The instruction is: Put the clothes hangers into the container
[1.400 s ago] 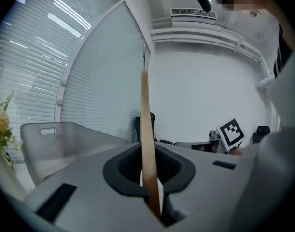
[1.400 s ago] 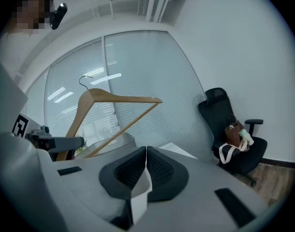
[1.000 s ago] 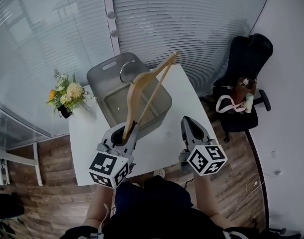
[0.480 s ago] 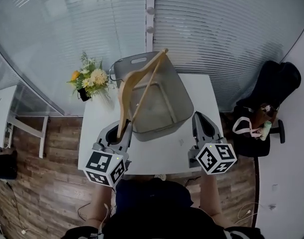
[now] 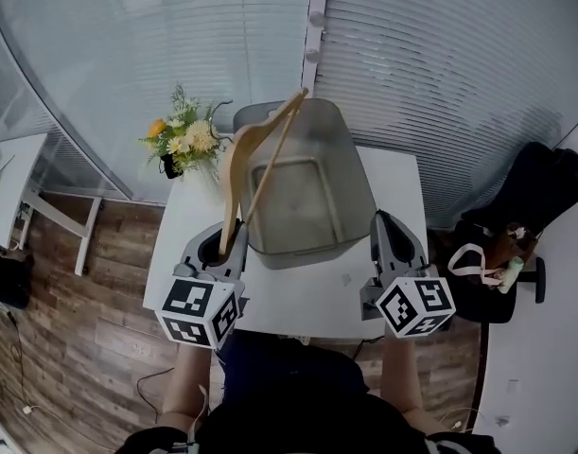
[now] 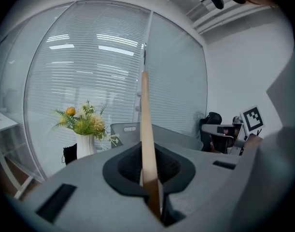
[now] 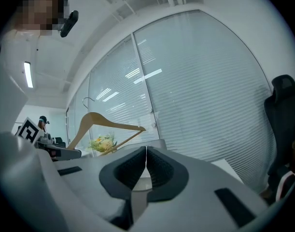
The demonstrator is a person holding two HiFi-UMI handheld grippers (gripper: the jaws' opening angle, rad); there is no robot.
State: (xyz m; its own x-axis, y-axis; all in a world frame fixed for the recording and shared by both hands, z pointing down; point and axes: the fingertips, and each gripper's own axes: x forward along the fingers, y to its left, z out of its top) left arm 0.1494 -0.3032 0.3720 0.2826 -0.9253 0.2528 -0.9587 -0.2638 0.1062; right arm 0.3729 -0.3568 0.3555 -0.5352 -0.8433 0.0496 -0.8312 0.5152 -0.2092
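Left gripper now beside container, level

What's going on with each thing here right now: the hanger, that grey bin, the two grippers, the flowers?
Hanger: gripped at one end, raised, not yet in the bin.
Bin: open on the table, looks empty.
Left gripper: shut on the hanger.
Right gripper: shut, holding nothing.
Flowers: upright in their vase beside the bin.
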